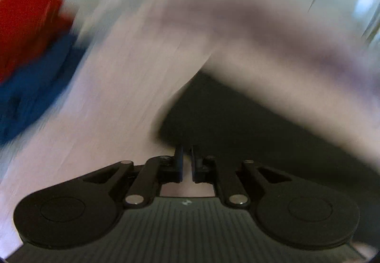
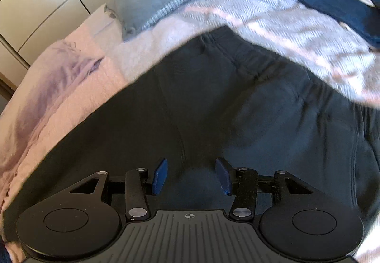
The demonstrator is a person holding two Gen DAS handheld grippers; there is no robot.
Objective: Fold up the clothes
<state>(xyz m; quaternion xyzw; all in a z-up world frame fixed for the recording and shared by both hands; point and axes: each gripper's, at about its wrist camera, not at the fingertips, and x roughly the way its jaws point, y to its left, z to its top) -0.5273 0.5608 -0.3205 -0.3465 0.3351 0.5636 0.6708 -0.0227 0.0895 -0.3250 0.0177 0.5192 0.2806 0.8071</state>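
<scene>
Pink bedding (image 2: 59,96) borders dark trousers (image 2: 213,108) beneath the spread right tool (image 2: 191,176)

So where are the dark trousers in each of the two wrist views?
Left wrist view: the dark trousers show as a blurred dark wedge at centre right, just above the nearly closed jaws.
Right wrist view: they fill the middle and lower picture, waistband at the top, under the open jaws.
Shared landmark: the pink bedcover, which borders the trousers in both views.

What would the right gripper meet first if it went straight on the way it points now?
Most likely the dark sweatpants: they fill the space beyond the open right gripper. How far off is unclear.
</scene>
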